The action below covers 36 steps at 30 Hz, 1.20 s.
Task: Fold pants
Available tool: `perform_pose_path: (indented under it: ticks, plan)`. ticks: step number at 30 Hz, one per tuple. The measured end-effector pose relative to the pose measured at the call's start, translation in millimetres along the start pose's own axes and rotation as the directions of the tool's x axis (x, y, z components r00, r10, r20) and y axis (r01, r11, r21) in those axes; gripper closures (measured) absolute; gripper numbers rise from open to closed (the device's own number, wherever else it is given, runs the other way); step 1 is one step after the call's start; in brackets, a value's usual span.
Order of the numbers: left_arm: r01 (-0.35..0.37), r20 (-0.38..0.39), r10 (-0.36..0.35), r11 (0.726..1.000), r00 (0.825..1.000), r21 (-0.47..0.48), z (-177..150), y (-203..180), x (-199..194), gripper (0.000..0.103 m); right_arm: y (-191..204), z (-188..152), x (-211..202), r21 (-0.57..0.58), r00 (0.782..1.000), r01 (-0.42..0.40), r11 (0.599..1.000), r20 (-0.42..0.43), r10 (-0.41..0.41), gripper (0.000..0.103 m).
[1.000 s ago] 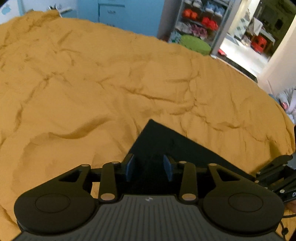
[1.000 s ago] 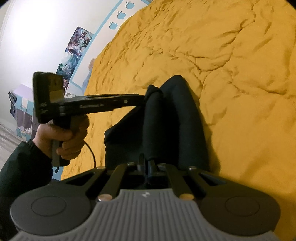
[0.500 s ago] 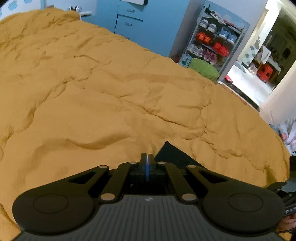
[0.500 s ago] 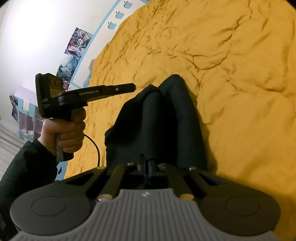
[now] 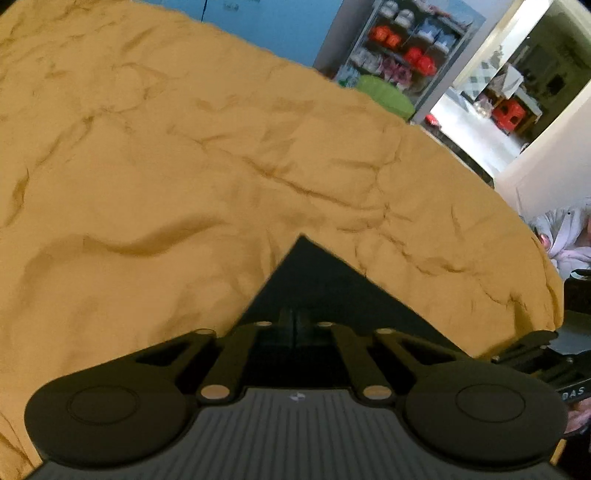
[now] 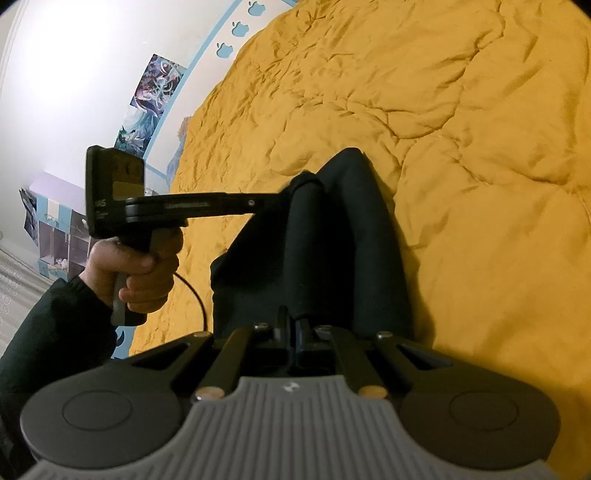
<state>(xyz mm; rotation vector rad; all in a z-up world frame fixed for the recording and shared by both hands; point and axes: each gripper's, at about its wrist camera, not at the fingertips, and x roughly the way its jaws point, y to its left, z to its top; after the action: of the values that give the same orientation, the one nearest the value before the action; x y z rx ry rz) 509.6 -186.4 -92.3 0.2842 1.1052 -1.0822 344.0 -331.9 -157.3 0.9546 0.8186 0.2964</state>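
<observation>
Dark pants [image 6: 332, 236] lie bunched in long folds on the yellow bedspread [image 6: 461, 147]. In the left wrist view a pointed corner of the pants [image 5: 306, 273] spreads on the bedspread [image 5: 184, 184] just ahead of my left gripper [image 5: 294, 321], whose fingers are closed together over the fabric. My right gripper [image 6: 293, 325] is shut on the near end of the pants. In the right wrist view the left gripper [image 6: 273, 201] reaches the pants' far left fold, held by a hand.
The bed edge runs along the far side in the left wrist view, with a blue cabinet [image 5: 266, 26], a shoe shelf [image 5: 402, 55], a green cushion [image 5: 388, 96] and a doorway beyond. A wall with posters [image 6: 155, 99] lies left in the right wrist view.
My left gripper went from open to shut, pulled back off the pants, and has come down onto the pants' corner again. The right gripper has stayed shut on the pants.
</observation>
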Motion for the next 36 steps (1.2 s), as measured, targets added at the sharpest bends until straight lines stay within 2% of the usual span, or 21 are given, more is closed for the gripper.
perform_pose_path:
  ticks: [5,7,8,10,12,15,17,18,20,21,22,23,26,31,33,36]
  plan:
    - [0.060,0.083,-0.050,0.991,0.995,-0.117,4.7,14.9,-11.9,0.103,-1.4,0.6,-6.9,0.010,0.999,-0.036,0.999,0.004,0.036,0.103]
    - [0.063,0.074,-0.052,0.987,0.996,-0.151,6.4,18.2,-7.1,0.103,0.4,1.2,-13.0,0.000,0.998,-0.067,0.998,0.004,0.067,0.103]
    - [0.047,0.058,-0.038,0.986,0.998,-0.160,7.7,18.5,-1.9,0.103,2.4,1.2,-15.1,-0.020,0.997,-0.073,0.997,0.003,0.073,0.103]
    - [0.013,0.030,-0.008,0.983,1.000,-0.182,9.8,18.7,10.9,0.103,5.7,-0.4,-13.3,-0.079,1.000,-0.021,0.997,-0.022,0.019,0.103]
    - [-0.082,0.016,0.089,0.966,0.996,-0.244,11.9,28.3,20.7,0.103,0.1,-5.1,-2.3,-0.082,0.996,0.015,0.997,-0.092,-0.022,0.103]
    - [-0.088,0.073,0.126,0.917,0.989,-0.388,9.8,54.1,17.2,0.103,-0.5,-12.7,4.5,-0.115,0.988,0.026,0.993,-0.149,-0.043,0.103]
    - [-0.082,0.129,0.145,0.912,0.981,-0.401,5.8,58.8,2.0,0.103,-1.4,-10.0,-3.0,-0.104,0.994,0.028,0.994,-0.105,-0.039,0.103]
    - [-0.067,0.165,0.143,0.916,0.976,-0.396,1.7,58.1,-9.4,0.103,-3.2,-6.8,-9.9,-0.082,0.998,0.018,0.996,-0.058,-0.023,0.103]
    - [-0.021,0.229,0.111,0.931,0.967,-0.365,-9.5,52.0,-32.7,0.096,-1.3,-2.7,-19.6,-0.084,0.999,0.034,0.996,0.000,-0.034,0.097]
    - [-0.014,0.250,0.104,0.940,0.963,-0.340,-15.9,48.4,-43.0,0.092,-1.0,-1.9,-23.0,-0.075,0.999,0.035,0.997,0.023,-0.033,0.096]
    - [-0.010,0.265,0.097,0.951,0.959,-0.310,-22.4,44.0,-53.6,0.081,-0.6,-1.7,-25.2,-0.064,0.999,0.034,0.997,0.035,-0.032,0.095]
    - [-0.011,0.273,0.090,0.960,0.958,-0.279,-30.2,39.4,-63.0,0.073,2.2,-2.8,-27.4,-0.063,0.998,0.028,0.998,0.052,-0.024,0.092]
    - [-0.021,0.252,0.073,0.979,0.965,-0.201,-51.2,28.8,-76.0,0.061,14.0,-13.1,-28.7,-0.090,0.998,-0.009,0.996,0.056,0.014,0.085]
    - [-0.139,0.182,0.151,0.987,0.972,-0.078,-75.4,14.6,-72.4,0.061,29.4,-35.0,-9.1,-0.118,0.998,-0.053,0.992,-0.045,0.048,0.085]
    - [-0.176,0.170,0.178,0.984,0.969,-0.024,-83.3,6.8,-69.5,0.061,32.0,-43.6,2.8,-0.112,0.994,-0.065,0.992,-0.092,0.055,0.085]
    - [-0.220,0.170,0.211,0.975,0.963,0.031,-100.1,1.4,-72.4,0.061,34.7,-51.4,19.8,-0.074,0.990,-0.080,0.994,-0.120,0.070,0.080]
